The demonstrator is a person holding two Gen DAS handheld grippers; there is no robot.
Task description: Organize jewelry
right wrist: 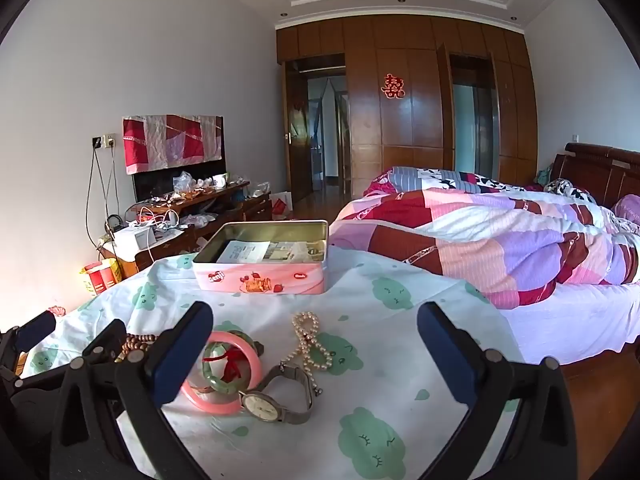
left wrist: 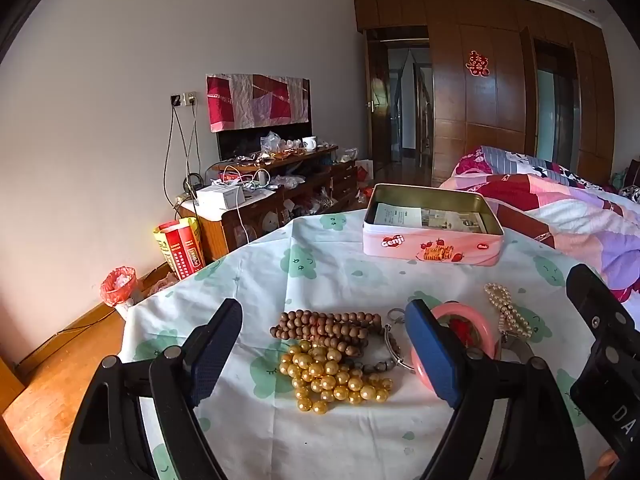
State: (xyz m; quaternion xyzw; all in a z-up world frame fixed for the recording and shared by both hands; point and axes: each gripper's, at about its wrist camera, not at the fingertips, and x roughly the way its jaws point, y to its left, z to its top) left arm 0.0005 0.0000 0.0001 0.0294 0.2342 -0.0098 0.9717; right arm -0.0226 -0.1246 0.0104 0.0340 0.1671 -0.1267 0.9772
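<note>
- Jewelry lies on the cloth [left wrist: 340, 276] in front of the pink tin [left wrist: 432, 246]: gold beads [left wrist: 332, 376], wooden beads [left wrist: 324, 326], pink bangle [right wrist: 236, 372], watch [right wrist: 276, 396], pearl strand [right wrist: 308, 344].
- Left gripper [left wrist: 324, 344] hovers, jaws apart, above the beads, holding nothing.
- Right gripper [right wrist: 316, 344] likewise gapes above the pearls.

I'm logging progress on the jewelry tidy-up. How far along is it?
Nothing looks done: the pink tin holds only papers. Nothing is in hand: left gripper and right gripper are both open and empty. Left to do: gold beads, wooden beads, pink bangle, green bangle, watch and pearl strand all lie on the cloth.
</note>
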